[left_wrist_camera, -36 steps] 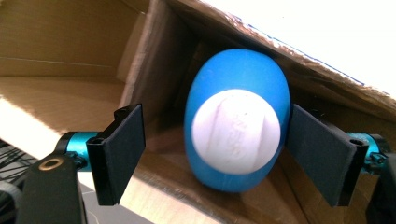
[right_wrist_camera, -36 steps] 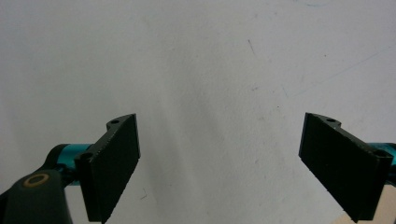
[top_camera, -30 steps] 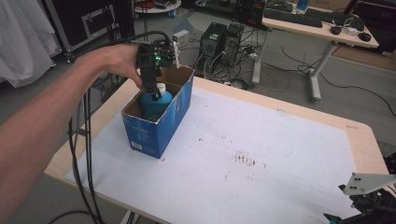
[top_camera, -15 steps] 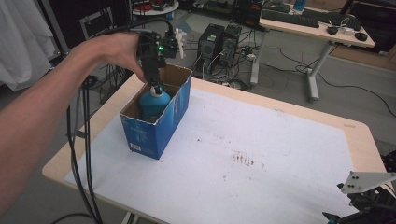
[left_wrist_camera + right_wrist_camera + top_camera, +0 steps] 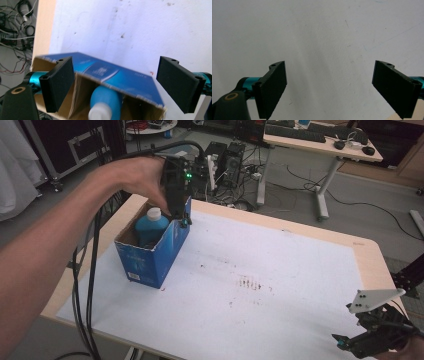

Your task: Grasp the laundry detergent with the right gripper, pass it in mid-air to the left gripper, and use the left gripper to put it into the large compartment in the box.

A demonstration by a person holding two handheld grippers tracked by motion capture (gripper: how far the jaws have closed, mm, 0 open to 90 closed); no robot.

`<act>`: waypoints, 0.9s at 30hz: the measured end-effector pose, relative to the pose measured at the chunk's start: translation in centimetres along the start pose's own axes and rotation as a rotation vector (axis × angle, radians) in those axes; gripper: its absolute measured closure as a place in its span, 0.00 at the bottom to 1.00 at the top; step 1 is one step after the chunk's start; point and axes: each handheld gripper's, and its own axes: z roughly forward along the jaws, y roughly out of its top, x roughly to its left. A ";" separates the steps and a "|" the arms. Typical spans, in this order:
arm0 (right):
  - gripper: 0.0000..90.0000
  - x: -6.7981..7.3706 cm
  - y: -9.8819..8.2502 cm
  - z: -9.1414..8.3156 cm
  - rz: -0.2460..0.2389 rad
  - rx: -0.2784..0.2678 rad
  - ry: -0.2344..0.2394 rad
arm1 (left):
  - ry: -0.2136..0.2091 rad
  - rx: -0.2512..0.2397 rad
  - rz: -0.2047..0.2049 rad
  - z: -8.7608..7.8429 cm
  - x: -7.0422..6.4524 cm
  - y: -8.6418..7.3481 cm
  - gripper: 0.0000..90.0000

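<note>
Right gripper (image 5: 350,343) sits at the lower right corner of the high view, jaws spread wide with nothing between them, over bare white table (image 5: 280,270) — open surface on all sides. Mid-frame is uncluttered. Upper left, near the table's far left edge: blue box (image 5: 152,247), top open, blue bottle (image 5: 150,227) upright inside. Left gripper (image 5: 181,217) hangs over the box's far rim — jaws have just been opening, released, gripping nothing.
</note>
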 end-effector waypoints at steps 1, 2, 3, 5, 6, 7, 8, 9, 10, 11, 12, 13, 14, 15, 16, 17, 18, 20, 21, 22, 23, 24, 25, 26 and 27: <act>0.13 0.0 0.0 0.0 0.000 0.000 0.000 | -0.003 -0.002 0.009 0.3 -0.3 0.6 0.16; 0.13 0.0 0.0 0.0 0.001 -0.002 -0.001 | -0.009 -0.003 0.024 0.6 -0.6 1.1 0.16; 0.13 0.1 0.1 0.0 0.002 -0.002 -0.002 | -0.017 -0.005 0.037 1.0 -0.9 1.7 0.16; 0.13 0.1 0.1 0.0 -0.001 -0.003 -0.002 | -0.033 0.005 0.056 1.9 -1.6 2.7 0.16; 0.13 0.1 0.2 0.0 -0.001 -0.004 -0.003 | -0.040 0.010 0.066 2.4 -2.0 3.2 0.16; 0.13 0.1 0.2 -0.1 -0.002 -0.004 -0.003 | -0.048 0.015 0.084 2.8 -2.4 3.7 0.16; 0.13 0.1 0.2 -0.1 -0.002 -0.004 -0.003 | -0.048 0.015 0.084 2.8 -2.4 3.7 0.16; 0.13 0.2 0.3 -0.1 0.000 -0.005 -0.003 | -0.082 0.005 0.113 4.2 -3.5 4.9 0.16; 0.13 0.2 0.3 -0.1 0.000 -0.005 -0.003 | -0.082 0.005 0.113 4.2 -3.5 4.9 0.16; 0.13 0.2 0.5 -0.1 -0.004 -0.005 -0.004 | -0.089 0.006 0.121 4.7 -3.8 5.2 0.16; 0.13 0.2 0.6 -0.1 -0.004 -0.004 -0.003 | -0.092 0.006 0.127 5.1 -4.1 5.6 0.16; 0.13 0.2 0.6 -0.1 -0.003 -0.006 -0.004 | -0.096 0.006 0.128 5.5 -4.3 5.8 0.16; 0.13 0.2 0.7 -0.1 -0.006 -0.006 -0.002 | -0.103 0.006 0.132 5.8 -4.6 6.1 0.16; 0.13 0.2 0.8 -0.1 -0.004 -0.004 -0.003 | -0.108 0.006 0.137 6.2 -4.9 6.4 0.16; 0.13 0.2 0.9 0.0 -0.005 -0.006 -0.004 | -0.111 0.008 0.143 6.6 -5.1 6.6 0.16; 0.13 0.2 0.9 0.0 -0.006 -0.005 -0.004 | -0.115 0.008 0.149 6.9 -5.4 6.8 0.16; 0.13 0.2 1.0 0.1 -0.010 -0.004 -0.003 | -0.118 0.009 0.150 7.2 -5.6 7.0 0.16; 0.13 0.3 1.1 0.1 -0.011 -0.003 -0.003 | -0.124 0.011 0.151 7.9 -5.9 7.2 0.16; 0.13 0.3 1.2 0.2 -0.010 -0.005 -0.003 | -0.126 0.013 0.149 8.3 -6.1 7.3 0.16; 0.13 0.3 1.3 0.2 -0.011 -0.003 -0.002 | -0.127 0.016 0.149 8.7 -6.3 7.3 0.16; 0.13 0.3 1.3 0.2 -0.014 -0.003 -0.003 | -0.129 0.024 0.152 9.0 -6.5 7.4 0.16; 0.13 0.4 1.3 0.3 -0.015 -0.003 -0.001 | -0.130 0.030 0.150 9.4 -6.6 7.4 0.16; 0.13 0.4 1.4 0.3 -0.014 -0.001 -0.002 | -0.132 0.031 0.150 9.7 -6.8 7.5 0.16; 0.13 0.4 1.4 0.4 -0.016 0.000 -0.002 | -0.135 0.033 0.148 10.0 -6.9 7.5 0.16; 0.13 0.5 1.5 0.4 -0.022 0.003 -0.002 | -0.139 0.031 0.145 10.3 -7.0 7.5 0.16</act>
